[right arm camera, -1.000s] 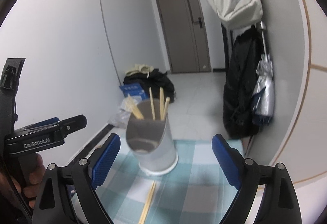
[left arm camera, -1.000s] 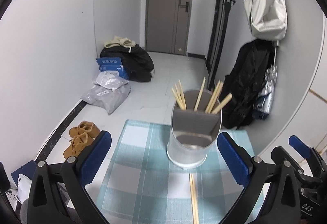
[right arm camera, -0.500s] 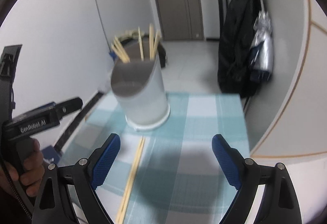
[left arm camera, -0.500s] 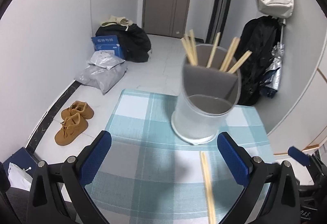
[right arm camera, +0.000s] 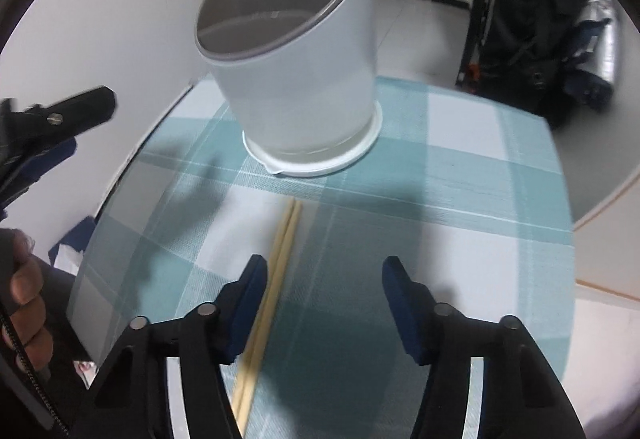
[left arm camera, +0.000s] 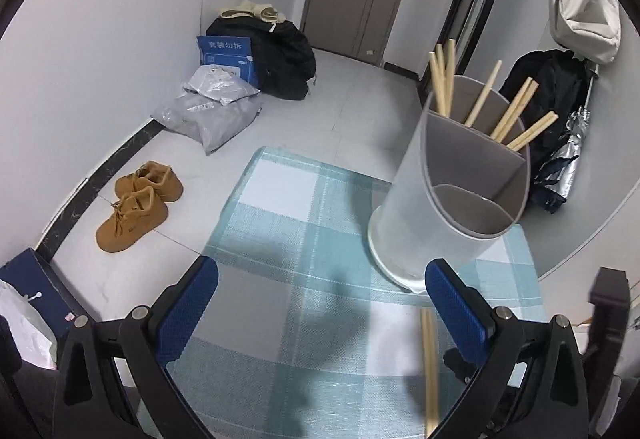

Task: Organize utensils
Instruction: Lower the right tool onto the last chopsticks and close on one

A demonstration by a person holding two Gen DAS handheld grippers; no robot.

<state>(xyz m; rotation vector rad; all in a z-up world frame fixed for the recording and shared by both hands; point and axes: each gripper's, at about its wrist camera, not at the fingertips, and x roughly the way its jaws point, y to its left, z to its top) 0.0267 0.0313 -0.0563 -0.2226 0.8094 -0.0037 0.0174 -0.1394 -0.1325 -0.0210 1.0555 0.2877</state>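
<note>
A grey-white utensil holder point(left arm camera: 448, 195) stands on the checked teal cloth point(left arm camera: 304, 279); several wooden chopsticks point(left arm camera: 512, 115) stick up from its back compartment. It also shows in the right wrist view point(right arm camera: 304, 79). A pair of chopsticks point(right arm camera: 276, 279) lies flat on the cloth in front of the holder, and also shows in the left wrist view point(left arm camera: 430, 367). My right gripper point(right arm camera: 324, 279) is open low over the cloth, its left finger next to the pair. My left gripper point(left arm camera: 320, 295) is open and empty, left of the holder.
The small table's edges are close on all sides. On the floor beyond are brown shoes point(left arm camera: 136, 205), plastic bags point(left arm camera: 208, 111) and a black bag point(left arm camera: 276, 59). A dark coat and a folded umbrella point(left arm camera: 560, 159) hang at the right wall.
Both grippers have tilted down and moved closer to the table. The right gripper has dropped toward the lying chopsticks and its fingers stand closer together. The left has shifted left of the holder.
</note>
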